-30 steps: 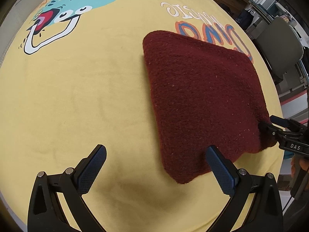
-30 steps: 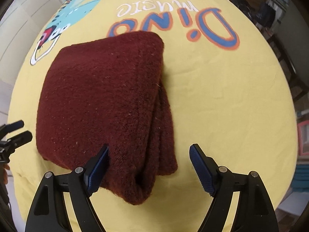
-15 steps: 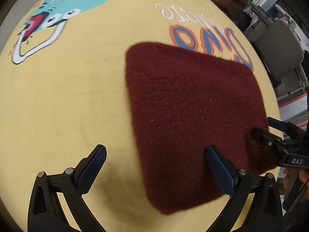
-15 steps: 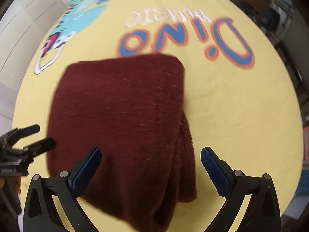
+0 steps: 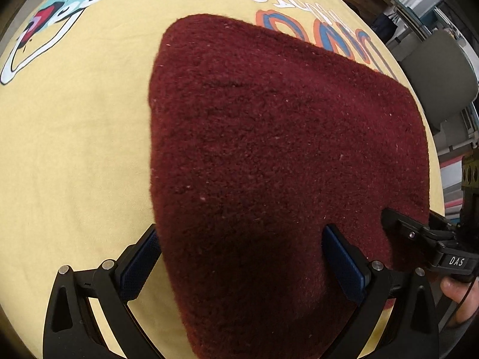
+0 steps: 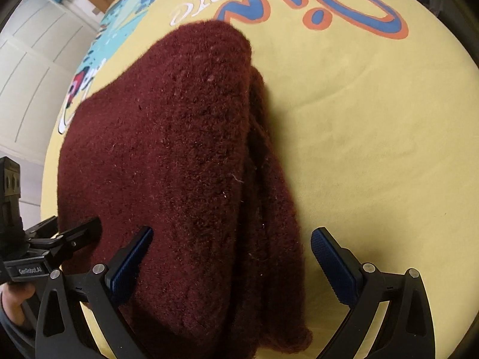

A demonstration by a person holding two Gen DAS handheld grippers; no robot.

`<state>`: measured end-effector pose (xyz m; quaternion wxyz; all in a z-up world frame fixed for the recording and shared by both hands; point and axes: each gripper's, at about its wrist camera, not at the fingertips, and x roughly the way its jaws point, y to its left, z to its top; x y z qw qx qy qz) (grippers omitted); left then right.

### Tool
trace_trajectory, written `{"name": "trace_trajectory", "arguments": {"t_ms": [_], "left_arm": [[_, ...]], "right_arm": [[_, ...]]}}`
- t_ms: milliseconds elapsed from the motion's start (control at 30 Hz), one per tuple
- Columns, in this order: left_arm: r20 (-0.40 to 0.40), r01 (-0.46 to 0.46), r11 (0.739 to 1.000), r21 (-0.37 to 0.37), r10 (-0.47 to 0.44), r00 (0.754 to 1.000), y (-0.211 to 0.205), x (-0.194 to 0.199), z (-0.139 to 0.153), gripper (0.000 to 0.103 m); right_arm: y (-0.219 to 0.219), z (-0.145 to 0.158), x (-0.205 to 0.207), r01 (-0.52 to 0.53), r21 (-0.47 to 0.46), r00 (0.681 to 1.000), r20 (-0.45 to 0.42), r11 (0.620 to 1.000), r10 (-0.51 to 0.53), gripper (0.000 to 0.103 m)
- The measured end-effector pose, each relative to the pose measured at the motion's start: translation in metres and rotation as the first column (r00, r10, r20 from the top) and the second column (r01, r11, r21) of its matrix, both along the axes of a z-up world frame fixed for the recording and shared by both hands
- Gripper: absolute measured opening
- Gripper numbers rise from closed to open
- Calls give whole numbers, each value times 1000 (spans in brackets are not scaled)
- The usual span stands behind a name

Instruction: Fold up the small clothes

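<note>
A dark red fleece garment [image 5: 269,155], folded into a thick rectangular bundle, lies on a yellow cloth [image 5: 74,149] that covers the work surface. In the right wrist view the garment [image 6: 167,155] shows several stacked layers along its right edge, the folds running from far to near. Its top face is flat, with small pale flecks of lint.

The left gripper [image 5: 242,257] stands over the near left part of the bundle, jaws spread wide. Its left pad [image 5: 140,264] sits at the garment's left edge, whether touching or just beside cannot be told; its right pad [image 5: 344,264] is over the fleece. Nothing is pinched between them.

The right gripper [image 6: 232,260] stands over the near right part of the bundle, fingers released and fully apart. Its left pad [image 6: 131,261] is over the top face; its right pad [image 6: 333,264] is over the yellow cloth just right of the layered edge. The stacked folds lie between the pads, with no pressure on them visible.

Each gripper appears at the edge of the other's view, with part of a hand [image 5: 461,291] on its handle.

The yellow cloth carries print at its far side: orange-and-blue lettering [image 6: 314,9] partly covered by the garment's far edge, and a teal cartoon creature [image 5: 60,9] to the far left. A grey chair [image 5: 440,71] stands beyond the cloth at far right; white panelled doors [image 6: 33,68] show at far left.
</note>
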<state>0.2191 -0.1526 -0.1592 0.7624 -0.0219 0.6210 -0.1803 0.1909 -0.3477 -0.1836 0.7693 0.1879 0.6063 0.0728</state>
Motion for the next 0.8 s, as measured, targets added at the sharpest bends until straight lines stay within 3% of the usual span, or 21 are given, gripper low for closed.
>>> {"name": "trace_trajectory", "arguments": {"t_ms": [67,133,233,433,600,800], "left_arm": [[0,8,1000,-19,-8,1000,0,0,0,91],[-1,12,1000,-21,-12,1000,-1,0,1,88],[4,23,1000,-21,-23,1000,1,-3,2,83],[13,54,998,-37,-53,998,6,-8,9,58],[30,91,995,-36,-90,996,7,-12,25,45],[105,143,987,-72,-136,985,26,-19,70,43]], "right_arm": [[2,1,2,-5,16,1000,-1,1000,5,96],[4,3,2,-10,59,1000,4,998,10,78],[11,8,1,-16,53,1000,6,998,16,70],[24,16,-1,-30,40,999,13,999,29,52],[30,34,-8,-14,-6,998,59,1000,14,44],[45,79,-17,-35,-25,988,147,999,38,42]]}}
